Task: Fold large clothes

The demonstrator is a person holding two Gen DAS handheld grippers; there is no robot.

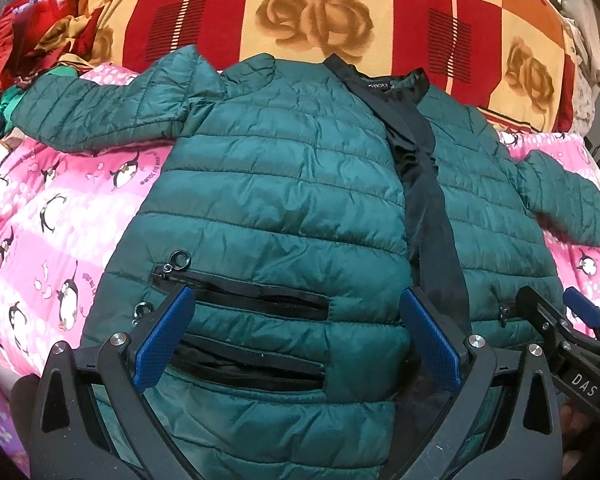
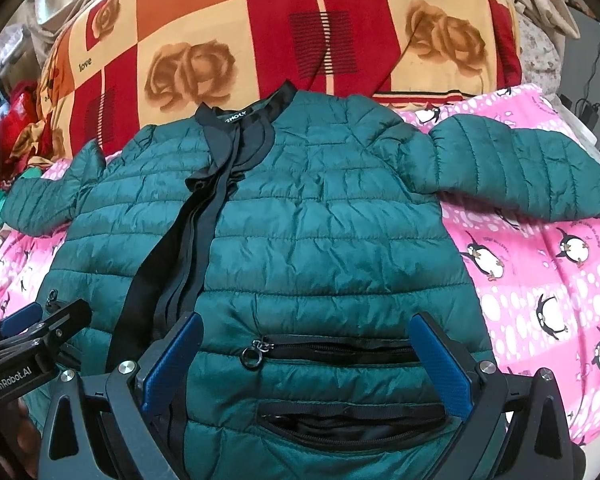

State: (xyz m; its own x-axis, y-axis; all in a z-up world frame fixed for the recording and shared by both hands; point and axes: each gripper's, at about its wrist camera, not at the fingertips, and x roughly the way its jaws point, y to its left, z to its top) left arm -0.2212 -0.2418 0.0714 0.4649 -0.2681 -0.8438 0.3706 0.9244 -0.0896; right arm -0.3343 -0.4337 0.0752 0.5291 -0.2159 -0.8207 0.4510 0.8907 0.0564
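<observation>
1. Spread flat, front side up, a dark green quilted jacket (image 1: 284,184) lies on a pink penguin-print blanket (image 1: 52,216); its collar points toward the far edge of the blanket and its hem toward the near edge.
2. Both sleeves are stretched out sideways: the left sleeve (image 1: 96,108) reaches toward the blanket's far left corner, and the right sleeve (image 2: 516,160) toward its far right side.
3. A black zipper placket (image 1: 424,200) runs down the middle of the jacket, partly parted near the collar, where a black neck label (image 2: 236,117) shows.
4. The left gripper (image 1: 296,332) hangs over the jacket's left front panel near the hem, its blue-padded fingers (image 1: 164,340) spread wide apart and holding nothing. Two black zipped pockets (image 1: 256,300) lie between them, and a ring zipper pull (image 1: 179,259) sits just beyond the left finger.
5. The right gripper (image 2: 312,364) hangs over the right front panel near the hem, its fingers likewise wide apart and empty, framing another pair of pockets (image 2: 340,348) and a ring pull (image 2: 252,356).
6. Each gripper shows at the edge of the other's view, close beside it over the hem.
7. Beyond the blanket's far edge a red, orange and cream checked bedcover (image 2: 340,32) with rose prints and the word "love" rises up.
8. A heap of red and green cloth (image 1: 28,40) lies at the far left.
</observation>
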